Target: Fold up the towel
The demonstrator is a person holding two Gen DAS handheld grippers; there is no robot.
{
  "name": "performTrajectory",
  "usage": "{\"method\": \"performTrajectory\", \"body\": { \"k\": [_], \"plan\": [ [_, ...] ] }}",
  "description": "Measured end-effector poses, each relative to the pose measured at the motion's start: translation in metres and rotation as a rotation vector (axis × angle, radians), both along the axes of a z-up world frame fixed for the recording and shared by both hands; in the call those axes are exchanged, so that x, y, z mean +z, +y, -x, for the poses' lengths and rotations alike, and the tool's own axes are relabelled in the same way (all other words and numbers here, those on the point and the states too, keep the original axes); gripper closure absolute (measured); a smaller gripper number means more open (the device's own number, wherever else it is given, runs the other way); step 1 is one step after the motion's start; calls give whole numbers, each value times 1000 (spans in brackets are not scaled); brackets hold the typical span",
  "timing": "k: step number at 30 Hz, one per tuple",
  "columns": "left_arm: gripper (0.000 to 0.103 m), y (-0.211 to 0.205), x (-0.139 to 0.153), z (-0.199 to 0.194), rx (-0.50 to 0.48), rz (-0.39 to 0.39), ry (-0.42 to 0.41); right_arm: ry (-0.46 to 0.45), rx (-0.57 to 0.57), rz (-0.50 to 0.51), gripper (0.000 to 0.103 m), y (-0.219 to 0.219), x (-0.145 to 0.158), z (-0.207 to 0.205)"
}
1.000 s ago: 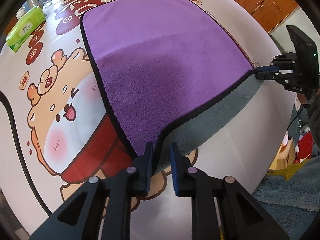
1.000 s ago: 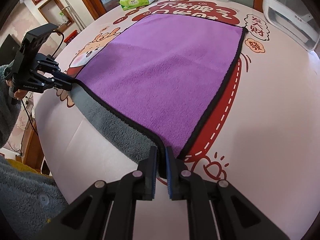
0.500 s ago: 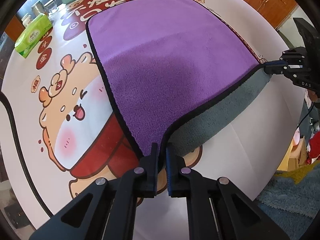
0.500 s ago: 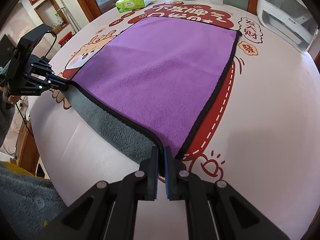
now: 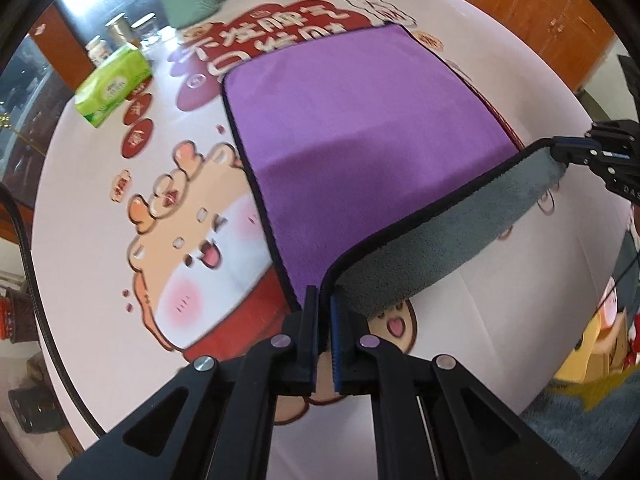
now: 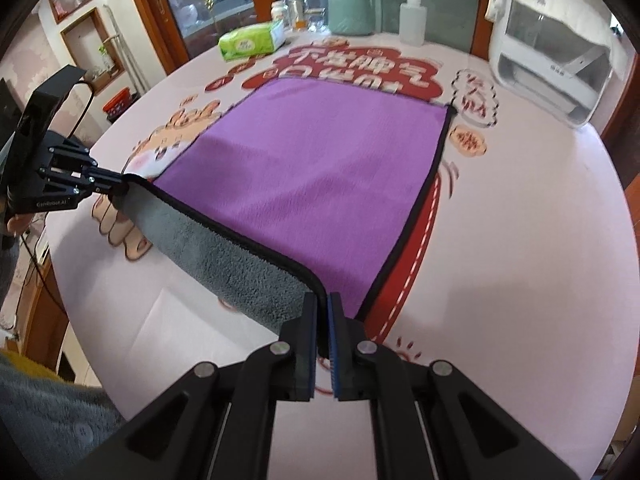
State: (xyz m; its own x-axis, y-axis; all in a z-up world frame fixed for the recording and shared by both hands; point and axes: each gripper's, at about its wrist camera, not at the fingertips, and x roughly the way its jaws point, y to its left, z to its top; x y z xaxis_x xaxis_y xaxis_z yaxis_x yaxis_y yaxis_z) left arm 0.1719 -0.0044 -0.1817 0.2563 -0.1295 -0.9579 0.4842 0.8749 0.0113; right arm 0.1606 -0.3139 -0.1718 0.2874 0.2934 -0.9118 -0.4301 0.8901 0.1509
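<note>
A purple towel (image 5: 352, 128) with black trim and a grey underside lies on the round table; it also shows in the right wrist view (image 6: 320, 172). My left gripper (image 5: 324, 300) is shut on its near left corner. My right gripper (image 6: 322, 304) is shut on its near right corner. Both corners are lifted, so the near edge hangs off the table and shows its grey underside (image 6: 224, 256). The right gripper also shows in the left wrist view (image 5: 560, 152), and the left gripper in the right wrist view (image 6: 120, 184).
The table has a cartoon-print cover (image 5: 120, 240). A green tissue pack (image 6: 252, 42), jars, a teal container (image 6: 350, 12), a squeeze bottle (image 6: 412, 20) and a white appliance (image 6: 552, 64) stand along the far edge. A black cable (image 5: 28, 248) runs at the left.
Both grippers have risen and moved forward with the towel's near corners. The left gripper's jaws closed from a wider gap onto the corner. More of the grey underside shows.
</note>
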Motion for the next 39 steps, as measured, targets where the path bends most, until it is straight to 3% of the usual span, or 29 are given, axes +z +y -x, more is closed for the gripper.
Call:
{"method": "performTrajectory", "body": {
  "k": [7, 20, 28, 39],
  "plan": [
    [100, -4, 23, -29, 28, -25, -79, -98, -67, 17, 98, 0, 22, -36],
    [100, -18, 38, -130, 141, -73, -176, -202, -173, 93, 99, 10, 33, -125],
    [100, -29, 27, -183, 187, -95, -203, -209, -254, 124, 99, 12, 16, -173],
    [100, -42, -10, -234, 208, -125, -199, -167, -328, 154, 99, 10, -24, -218]
  ]
}}
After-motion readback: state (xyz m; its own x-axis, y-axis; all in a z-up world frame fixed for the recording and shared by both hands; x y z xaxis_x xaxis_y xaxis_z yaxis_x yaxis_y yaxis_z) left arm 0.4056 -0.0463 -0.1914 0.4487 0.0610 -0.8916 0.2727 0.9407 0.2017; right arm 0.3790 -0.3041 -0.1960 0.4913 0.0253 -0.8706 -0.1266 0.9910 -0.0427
